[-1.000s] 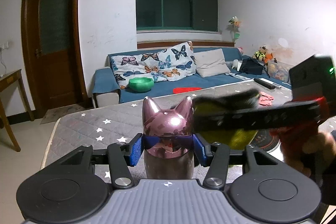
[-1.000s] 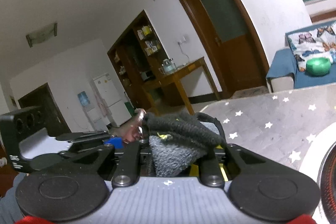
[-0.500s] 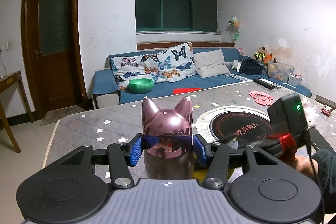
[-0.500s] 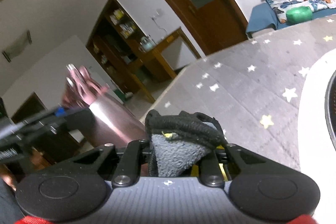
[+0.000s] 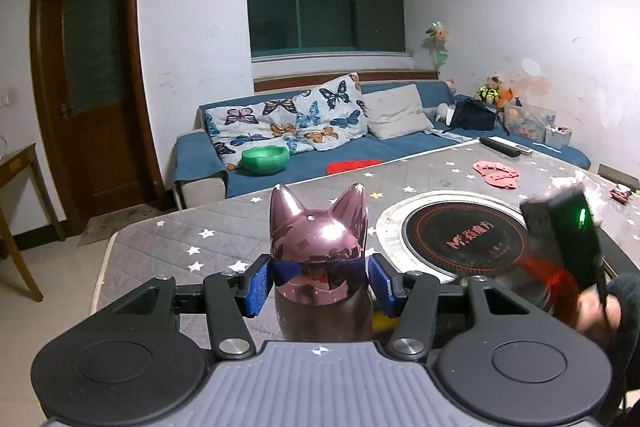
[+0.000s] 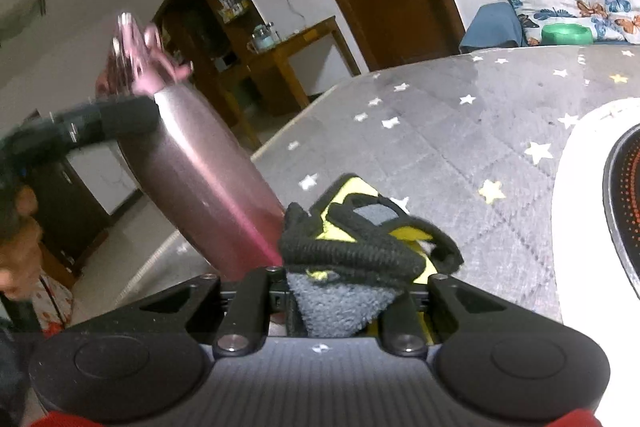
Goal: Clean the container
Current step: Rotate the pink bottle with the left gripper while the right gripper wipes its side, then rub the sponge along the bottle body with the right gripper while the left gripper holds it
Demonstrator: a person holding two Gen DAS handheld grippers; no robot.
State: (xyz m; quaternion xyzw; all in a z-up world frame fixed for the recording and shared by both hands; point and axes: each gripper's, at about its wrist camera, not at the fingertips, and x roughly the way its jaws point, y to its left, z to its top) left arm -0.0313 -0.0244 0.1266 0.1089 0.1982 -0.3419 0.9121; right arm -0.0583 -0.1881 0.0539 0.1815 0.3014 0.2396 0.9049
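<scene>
A shiny pink bottle with a cat-ear lid (image 5: 318, 247) stands upright between the blue pads of my left gripper (image 5: 320, 281), which is shut on its neck. In the right wrist view the same bottle (image 6: 200, 167) leans across the left side, its base near the table. My right gripper (image 6: 348, 291) is shut on a grey, black and yellow cloth (image 6: 352, 259), held against the lower side of the bottle. The right gripper's body (image 5: 568, 243) shows blurred at the right of the left wrist view.
The table has a grey star-patterned cover (image 5: 192, 239) with a round induction cooker (image 5: 460, 231) set in it. Pink mats (image 5: 496, 173) and a remote (image 5: 502, 147) lie at the far side. A blue sofa (image 5: 360, 147) with a green bowl (image 5: 265, 159) stands behind.
My right gripper with the cloth has swept down from beside the bottle's lid to its lower body. The left gripper and bottle have stayed still.
</scene>
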